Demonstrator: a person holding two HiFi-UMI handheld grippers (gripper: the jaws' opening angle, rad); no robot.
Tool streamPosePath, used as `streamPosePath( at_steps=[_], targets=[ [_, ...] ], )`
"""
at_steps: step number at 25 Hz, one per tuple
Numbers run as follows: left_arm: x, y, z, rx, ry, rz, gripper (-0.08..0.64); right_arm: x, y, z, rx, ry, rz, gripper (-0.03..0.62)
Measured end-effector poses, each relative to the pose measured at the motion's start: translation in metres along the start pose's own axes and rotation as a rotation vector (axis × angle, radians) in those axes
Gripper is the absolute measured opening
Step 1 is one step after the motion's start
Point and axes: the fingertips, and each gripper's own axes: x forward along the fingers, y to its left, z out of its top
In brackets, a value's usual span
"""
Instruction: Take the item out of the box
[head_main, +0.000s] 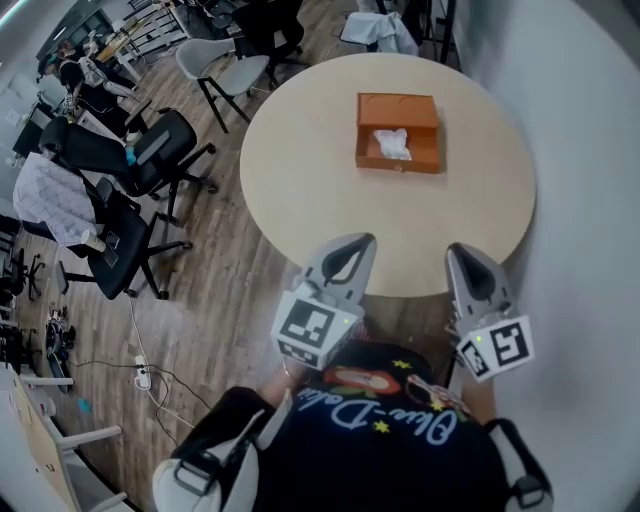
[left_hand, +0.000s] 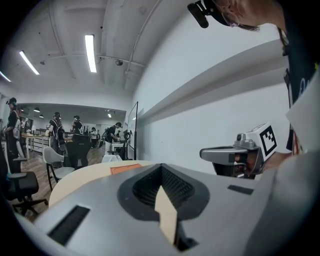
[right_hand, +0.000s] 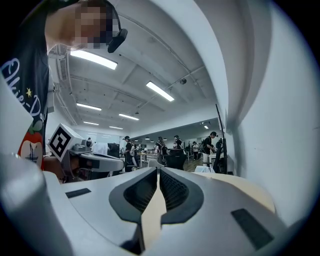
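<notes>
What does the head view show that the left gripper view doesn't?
Only the head view shows the white item lying inside the orange box, the wooden floor and the black office chairs. Only the left gripper view shows the ceiling lights and people standing far off. Both show the round table, the right tool, and the box, though in the left gripper view it is only a thin orange strip.
</notes>
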Motion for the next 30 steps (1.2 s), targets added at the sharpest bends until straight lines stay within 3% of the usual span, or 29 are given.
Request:
streamPosePath(
  at_steps=[9, 22, 30],
  targets=[
    [0.027, 0.069, 0.001, 0.019, 0.005, -0.021, -0.015, 0.069, -0.011, 0.003, -0.032, 0.022, -0.015, -0.003],
    [0.068, 0.151, 0.002, 0.023, 0.005, -0.091, -0.015, 0.154, -0.029, -0.001, -0.074, 0.089, -0.11, -0.003],
    [0.091, 0.195, -0.006, -0.002, 0.005, -0.111, -0.015, 0.211, -0.055, -0.012, -0.133, 0.151, -0.136, -0.003]
  ],
)
